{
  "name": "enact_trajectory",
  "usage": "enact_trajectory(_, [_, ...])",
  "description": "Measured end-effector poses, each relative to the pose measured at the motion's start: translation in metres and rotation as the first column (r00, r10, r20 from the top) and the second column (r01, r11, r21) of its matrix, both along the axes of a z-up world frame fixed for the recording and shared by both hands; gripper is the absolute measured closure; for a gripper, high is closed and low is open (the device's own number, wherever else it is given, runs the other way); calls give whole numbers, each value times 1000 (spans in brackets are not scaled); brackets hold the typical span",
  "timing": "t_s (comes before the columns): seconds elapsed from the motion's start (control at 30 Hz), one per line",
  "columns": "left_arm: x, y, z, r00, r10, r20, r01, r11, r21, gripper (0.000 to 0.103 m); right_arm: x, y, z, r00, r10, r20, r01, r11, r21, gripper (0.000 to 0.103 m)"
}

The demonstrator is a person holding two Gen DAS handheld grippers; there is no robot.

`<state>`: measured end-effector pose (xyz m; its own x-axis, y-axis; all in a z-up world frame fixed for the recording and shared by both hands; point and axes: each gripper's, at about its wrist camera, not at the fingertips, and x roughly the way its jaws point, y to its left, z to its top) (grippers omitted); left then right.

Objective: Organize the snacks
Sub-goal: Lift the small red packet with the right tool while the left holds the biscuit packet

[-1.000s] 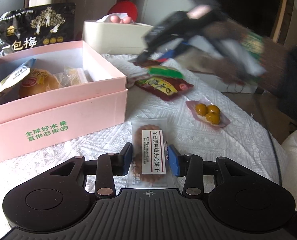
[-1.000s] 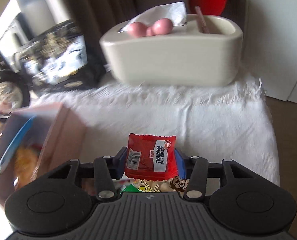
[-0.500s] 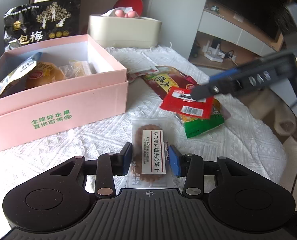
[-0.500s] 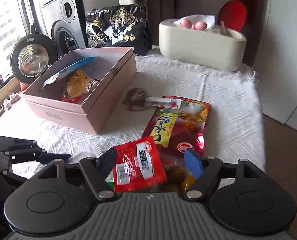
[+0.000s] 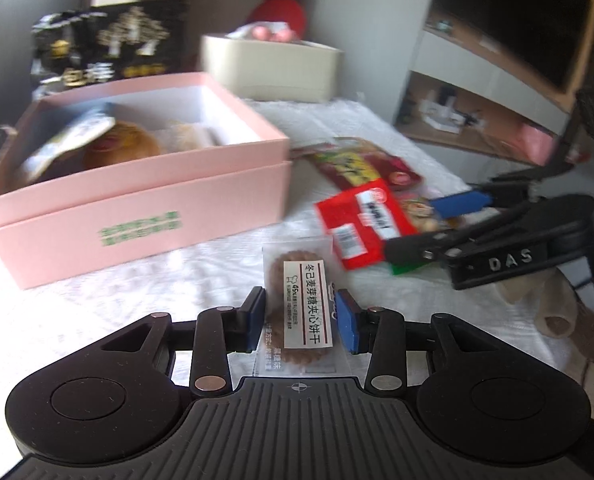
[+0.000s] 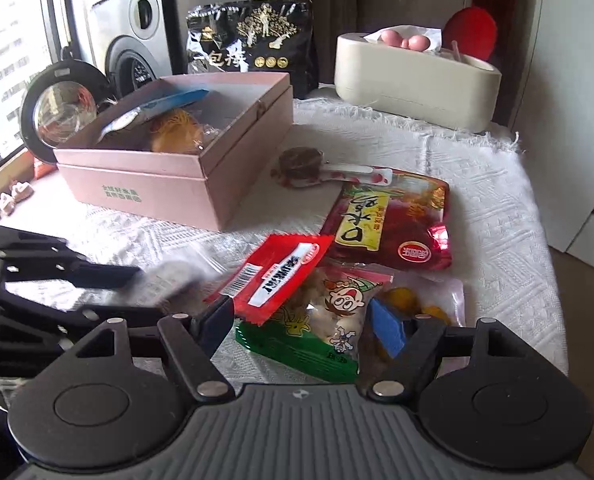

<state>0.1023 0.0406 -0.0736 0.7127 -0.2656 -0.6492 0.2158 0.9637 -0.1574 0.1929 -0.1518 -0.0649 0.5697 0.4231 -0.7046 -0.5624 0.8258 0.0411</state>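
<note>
White tablecloth [image 6: 477, 184], both grippers angled downward

**Sunny Room, Blurry Picture**

Bright daylight is pouring in from the window [image 6: 1, 60]. The pink box [image 5: 145, 184] and black bag [image 5: 109, 46] are looking smeared in the left view. Edges are bending and going dark. The right view is looking sharper.

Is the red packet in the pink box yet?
No. The red packet lies on the cloth outside the pink box, atop a green packet by the right tool.
</note>
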Motion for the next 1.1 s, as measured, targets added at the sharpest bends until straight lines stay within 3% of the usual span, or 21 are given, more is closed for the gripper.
enact_trajectory(0.27, [-3,-4,-2,1000,12,23,-13,999,31,59,-15,-13,-2,986,-73,148,94,986,-141,27])
enact_trajectory(0.43, [-10,-9,-5,999,18,51,-21,999,49,58,-14,-36,9,990,-104,99,104,995,0,27])
enact_trajectory(0.57, [-14,-15,-7,997,8,80,-15,996,89,57,-12,-18,17,994,-55,92,45,993,108,28])
enact_trajectory(0.7, [-15,-19,-7,996,5,87,-15,993,117,57,3,18,9,999,-14,43,9,994,109,31])
enact_trajectory(0.8, [-15,-15,-8,996,3,87,-11,995,98,57,20,33,-4,999,-42,-10,42,994,98,31])
enact_trajectory(0.93, [-15,-10,-8,996,17,83,-22,998,52,55,19,41,-6,1000,-27,2,27,997,76,31])
enact_trajectory(1.1, [-10,-6,-3,999,10,31,-11,999,30,56,3,40,-5,998,9,58,-7,999,-33,63])
